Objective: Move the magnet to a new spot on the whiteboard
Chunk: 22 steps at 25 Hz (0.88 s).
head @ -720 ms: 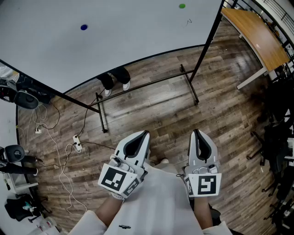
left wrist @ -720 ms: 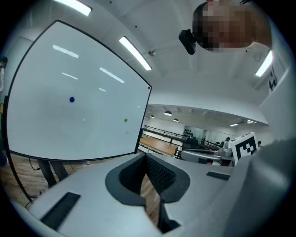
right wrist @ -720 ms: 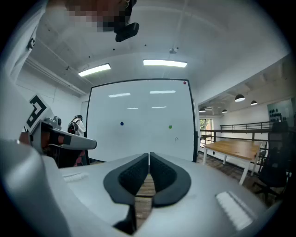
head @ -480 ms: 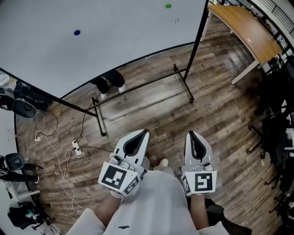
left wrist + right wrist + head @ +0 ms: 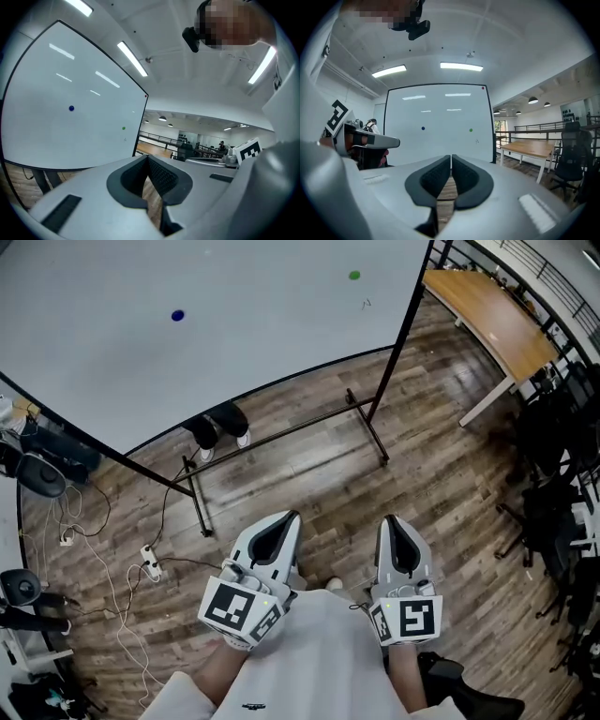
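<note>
Hand-held gripper, head view: the left hand-held gripper [image 5: 287,518] and right hand-held gripper [image 5: 390,520] are held low by the body, well apart from the whiteboard [image 5: 244,334]; no reach seems begun
Magnets, head view: a blue magnet [image 5: 177,315] and a green magnet [image 5: 354,276] are stuck there, untouched
Left gripper view: jaws are seen closed together, empty, aimed right of the whiteboard
Right gripper view: jaws are pressed together, empty, pointed squarely at the whiteboard, likely lined up for the approach

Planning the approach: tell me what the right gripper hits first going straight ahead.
Probably the whiteboard, between the blue magnet and green magnet; nothing shows in between.
</note>
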Available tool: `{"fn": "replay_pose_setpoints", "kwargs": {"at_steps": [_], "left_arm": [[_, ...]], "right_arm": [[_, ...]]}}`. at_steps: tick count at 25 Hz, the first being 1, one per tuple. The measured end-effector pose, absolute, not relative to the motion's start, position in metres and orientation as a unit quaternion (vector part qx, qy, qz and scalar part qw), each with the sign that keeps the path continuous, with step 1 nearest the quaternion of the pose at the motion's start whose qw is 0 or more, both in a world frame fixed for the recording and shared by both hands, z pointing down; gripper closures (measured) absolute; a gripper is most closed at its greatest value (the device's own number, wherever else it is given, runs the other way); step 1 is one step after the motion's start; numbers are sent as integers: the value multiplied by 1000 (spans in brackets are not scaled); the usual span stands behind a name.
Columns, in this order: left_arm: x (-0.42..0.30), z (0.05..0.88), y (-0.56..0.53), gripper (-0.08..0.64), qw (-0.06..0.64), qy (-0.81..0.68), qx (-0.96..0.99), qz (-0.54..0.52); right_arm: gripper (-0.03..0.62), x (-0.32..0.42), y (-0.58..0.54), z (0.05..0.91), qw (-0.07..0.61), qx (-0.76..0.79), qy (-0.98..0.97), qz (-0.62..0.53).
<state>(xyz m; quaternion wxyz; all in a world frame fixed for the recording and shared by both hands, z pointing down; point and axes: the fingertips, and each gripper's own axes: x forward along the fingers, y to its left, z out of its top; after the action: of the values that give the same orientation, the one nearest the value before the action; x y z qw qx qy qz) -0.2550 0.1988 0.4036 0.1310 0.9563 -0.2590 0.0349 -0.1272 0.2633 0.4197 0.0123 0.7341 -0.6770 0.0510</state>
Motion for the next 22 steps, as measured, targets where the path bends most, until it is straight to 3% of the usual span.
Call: {"fn": "replay_pose_setpoints", "kwargs": {"at_steps": [13,22], "left_arm": [[-292,402,137,554,131,-210,969,11],[-234,413,79,554,122,-212,969,23]], "right_arm": [[586,-169,206,413,18,757,-653,30],[586,-106,147,416,15,756,-654,12]]}}
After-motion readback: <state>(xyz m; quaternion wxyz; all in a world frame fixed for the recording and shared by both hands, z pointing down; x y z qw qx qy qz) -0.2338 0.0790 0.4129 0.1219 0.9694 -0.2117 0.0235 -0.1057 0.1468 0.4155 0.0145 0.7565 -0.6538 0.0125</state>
